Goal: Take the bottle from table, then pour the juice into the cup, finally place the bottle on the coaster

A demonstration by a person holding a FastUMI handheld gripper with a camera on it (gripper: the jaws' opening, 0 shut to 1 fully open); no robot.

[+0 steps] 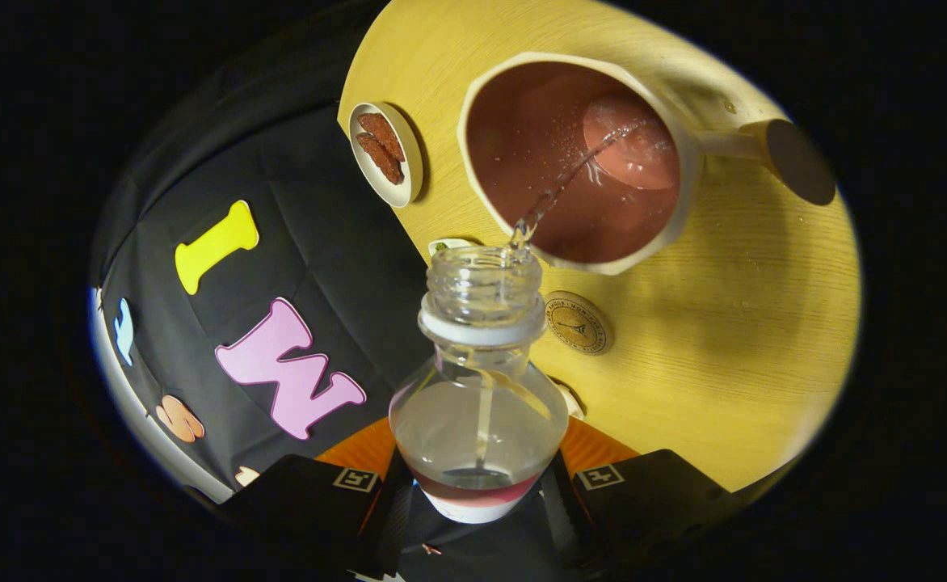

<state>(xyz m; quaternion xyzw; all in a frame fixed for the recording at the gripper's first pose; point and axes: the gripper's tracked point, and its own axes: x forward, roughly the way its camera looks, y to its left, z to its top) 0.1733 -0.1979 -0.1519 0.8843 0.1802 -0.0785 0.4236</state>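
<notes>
Warm, bright light falls on the counter (748, 339); the cup (578, 162) throws a soft shadow toward the fingers. Fisheye bending curves the edges. The bottle (480, 380) glints, sharply focused.

Bottle (477, 388) sits between the two fingers of the gripper (477, 485), both pressing on its body, neck tilted forward with its mouth just at the near rim of the cup (578, 162); a thin stream runs from the mouth into the cup, where liquid pools. Cup stands on the table (732, 323), handle on the side away from the small dish (387, 153), which holds two pieces. Coaster (577, 322) lies flat on the table just beside the bottle neck, nearer than the cup.
</notes>
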